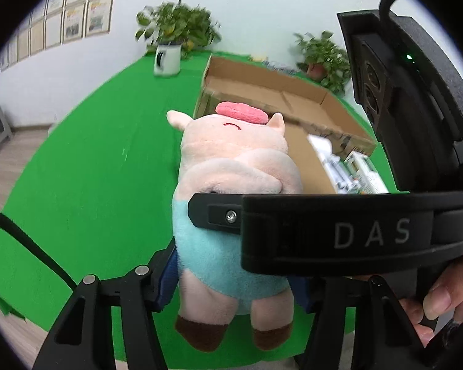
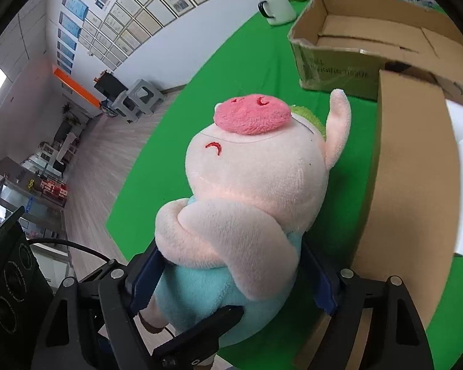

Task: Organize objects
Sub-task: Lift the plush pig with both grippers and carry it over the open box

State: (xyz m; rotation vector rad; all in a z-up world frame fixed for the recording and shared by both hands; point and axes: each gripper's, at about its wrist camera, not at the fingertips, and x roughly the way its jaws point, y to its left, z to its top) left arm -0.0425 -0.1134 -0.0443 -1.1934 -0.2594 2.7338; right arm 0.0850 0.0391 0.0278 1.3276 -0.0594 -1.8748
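Observation:
A pink plush pig (image 1: 234, 185) in a light blue outfit is held above the green table. My left gripper (image 1: 231, 280) is shut on its blue body, with the blue pads pressed against both sides. The right gripper's black finger (image 1: 219, 214) crosses in front of the pig. In the right wrist view the pig (image 2: 256, 191) fills the middle, and my right gripper (image 2: 231, 280) is shut on its blue waist too. An open cardboard box (image 1: 281, 92) lies just beyond the pig; it also shows in the right wrist view (image 2: 370, 30).
A green cloth (image 1: 92, 185) covers the table. A white mug with a plant (image 1: 167, 58) stands at the far edge, another potted plant (image 1: 321, 58) behind the box. White packets (image 1: 348, 166) lie by the box flap. A brown box flap (image 2: 413, 185) stands right of the pig.

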